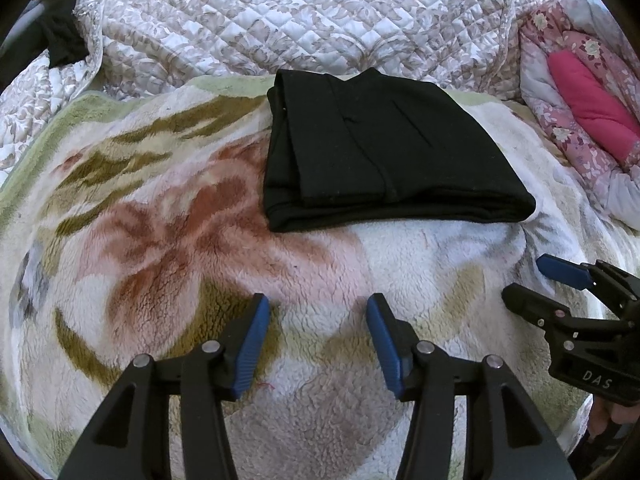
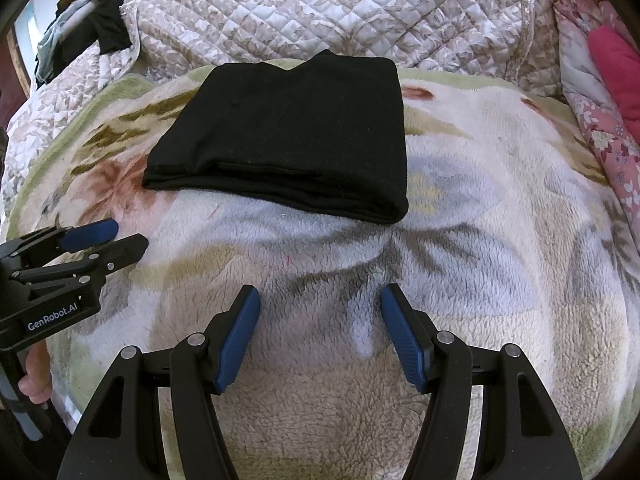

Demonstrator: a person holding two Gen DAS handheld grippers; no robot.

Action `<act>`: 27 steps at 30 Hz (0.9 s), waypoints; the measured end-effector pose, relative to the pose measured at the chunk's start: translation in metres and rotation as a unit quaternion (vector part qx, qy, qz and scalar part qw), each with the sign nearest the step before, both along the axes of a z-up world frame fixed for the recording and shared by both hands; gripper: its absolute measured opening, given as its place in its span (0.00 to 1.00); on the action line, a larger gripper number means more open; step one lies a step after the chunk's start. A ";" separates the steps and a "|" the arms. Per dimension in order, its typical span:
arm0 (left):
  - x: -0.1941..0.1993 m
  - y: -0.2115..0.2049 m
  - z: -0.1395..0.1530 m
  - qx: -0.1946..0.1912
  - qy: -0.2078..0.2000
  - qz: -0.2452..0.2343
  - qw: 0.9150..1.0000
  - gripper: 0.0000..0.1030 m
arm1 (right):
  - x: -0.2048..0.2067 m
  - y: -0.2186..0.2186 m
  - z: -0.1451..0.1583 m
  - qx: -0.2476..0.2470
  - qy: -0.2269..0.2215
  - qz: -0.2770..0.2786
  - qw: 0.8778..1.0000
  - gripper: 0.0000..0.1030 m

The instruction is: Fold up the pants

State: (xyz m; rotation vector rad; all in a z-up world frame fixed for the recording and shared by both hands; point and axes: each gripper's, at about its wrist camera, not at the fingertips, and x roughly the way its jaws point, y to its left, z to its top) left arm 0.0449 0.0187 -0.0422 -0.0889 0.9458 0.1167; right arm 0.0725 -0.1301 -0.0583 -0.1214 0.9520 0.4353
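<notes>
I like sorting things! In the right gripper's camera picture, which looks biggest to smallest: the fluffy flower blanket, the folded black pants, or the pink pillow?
1. Fluffy flower blanket, the biggest by far.
2. Folded black pants.
3. Pink pillow, though the picture's edge cuts it off, so its full size is unsure.

The pants [image 1: 384,152] are matt black knit cloth, smooth, with soft folded edges. Under them the blanket [image 1: 192,240] is thick, fuzzy fleece with a nubbly pile. At the top of the frame the quilt [image 1: 280,12] is stitched cloth with a faint satin sheen. Both grippers, left [image 1: 318,312] and right [image 2: 320,300], are matt black plastic with ribbed blue pads [image 1: 252,344] and shiny metal pins [image 1: 211,347].
</notes>
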 end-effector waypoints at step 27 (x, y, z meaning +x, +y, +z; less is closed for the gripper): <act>0.003 0.011 0.001 -0.052 -0.003 -0.015 0.999 0.64 | 0.004 0.005 0.002 -0.017 0.012 -0.006 1.000 0.63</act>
